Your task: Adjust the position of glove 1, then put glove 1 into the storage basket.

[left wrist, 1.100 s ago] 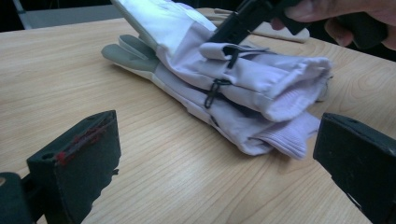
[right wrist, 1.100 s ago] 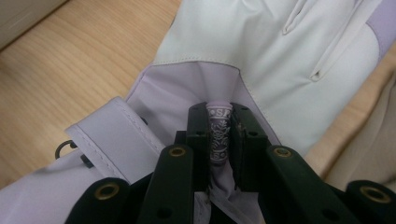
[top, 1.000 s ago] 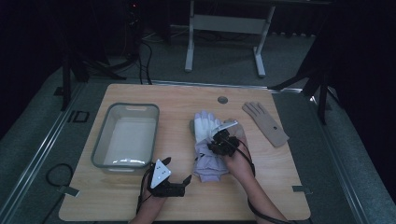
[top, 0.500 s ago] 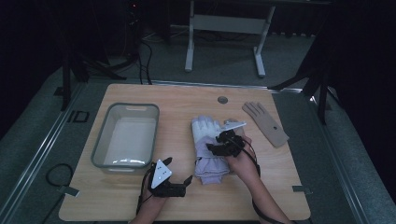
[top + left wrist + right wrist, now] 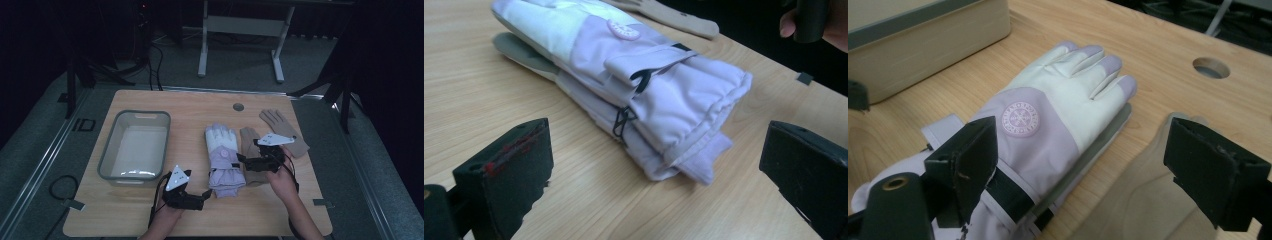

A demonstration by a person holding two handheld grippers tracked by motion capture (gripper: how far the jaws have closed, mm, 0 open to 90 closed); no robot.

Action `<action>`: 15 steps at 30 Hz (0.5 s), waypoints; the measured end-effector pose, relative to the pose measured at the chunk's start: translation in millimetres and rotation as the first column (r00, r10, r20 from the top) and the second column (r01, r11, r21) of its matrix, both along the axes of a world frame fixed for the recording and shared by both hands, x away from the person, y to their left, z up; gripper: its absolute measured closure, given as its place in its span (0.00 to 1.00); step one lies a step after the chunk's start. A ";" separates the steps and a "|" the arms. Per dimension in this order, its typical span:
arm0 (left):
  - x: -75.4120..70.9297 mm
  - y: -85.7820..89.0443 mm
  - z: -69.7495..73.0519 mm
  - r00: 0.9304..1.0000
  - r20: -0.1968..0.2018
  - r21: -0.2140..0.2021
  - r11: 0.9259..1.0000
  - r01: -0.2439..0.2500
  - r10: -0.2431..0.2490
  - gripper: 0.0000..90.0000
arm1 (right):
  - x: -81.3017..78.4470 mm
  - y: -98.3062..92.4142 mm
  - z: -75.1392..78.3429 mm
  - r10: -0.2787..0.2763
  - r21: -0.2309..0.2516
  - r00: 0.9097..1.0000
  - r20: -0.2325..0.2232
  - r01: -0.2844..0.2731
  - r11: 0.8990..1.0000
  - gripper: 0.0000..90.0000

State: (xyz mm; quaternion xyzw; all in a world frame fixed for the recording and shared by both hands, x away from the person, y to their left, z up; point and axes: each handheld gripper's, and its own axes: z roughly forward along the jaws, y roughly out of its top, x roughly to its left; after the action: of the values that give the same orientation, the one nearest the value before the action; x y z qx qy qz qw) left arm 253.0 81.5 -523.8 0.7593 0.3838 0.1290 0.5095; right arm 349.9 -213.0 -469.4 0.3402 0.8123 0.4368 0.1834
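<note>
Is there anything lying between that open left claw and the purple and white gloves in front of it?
Nothing visible. In the left gripper view only bare table lies between the left gripper, its jaws wide apart, and the cuff end of the stacked purple and white gloves.

In the left gripper view the stacked padded gloves [image 5: 624, 80] lie on the table [image 5: 469, 95] ahead of and between the jaws; in the right gripper view they lie between the jaws, the flat glove [image 5: 1148, 200] under the right jaw.
</note>
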 end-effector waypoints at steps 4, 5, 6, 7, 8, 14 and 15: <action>9.7 -4.0 11.7 1.000 0.003 0.012 1.000 -0.022 0.022 0.01 | -1.4 -6.4 3.6 -0.013 0.016 1.000 0.001 0.013 1.000 0.16; 13.9 -5.4 16.2 1.000 -0.006 -0.002 1.000 -0.019 0.019 0.01 | -1.3 -6.9 5.1 -0.013 0.022 1.000 -0.009 0.013 1.000 0.16; 17.7 -7.9 20.6 1.000 -0.009 0.002 1.000 -0.025 0.026 0.01 | -1.1 -6.9 6.6 -0.024 0.035 0.999 -0.026 0.025 0.999 0.16; 20.4 -10.4 24.0 0.999 -0.007 0.014 0.999 -0.034 0.034 0.01 | -0.3 -6.4 7.9 -0.040 0.051 0.998 -0.046 0.043 0.998 0.16; 22.6 -11.7 26.5 0.999 -0.009 0.016 0.999 -0.036 0.036 0.04 | 1.5 -5.6 8.4 -0.047 0.061 0.997 -0.066 0.051 0.997 0.16; 39.0 -25.7 32.6 0.995 -0.046 0.058 0.995 -0.084 0.086 0.11 | 15.9 2.6 6.3 -0.055 0.120 0.982 -0.179 0.077 0.990 0.11; 40.9 -27.5 31.4 0.994 -0.054 0.067 0.994 -0.088 0.092 0.14 | 18.2 5.6 4.3 -0.066 0.124 0.981 -0.183 0.090 0.988 0.11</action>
State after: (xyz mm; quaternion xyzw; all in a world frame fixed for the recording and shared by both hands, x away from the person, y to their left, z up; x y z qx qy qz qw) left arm 293.9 54.0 -492.4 0.7606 0.4277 0.1427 0.4671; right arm 368.2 -207.4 -465.0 0.4209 0.7808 0.4498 0.1042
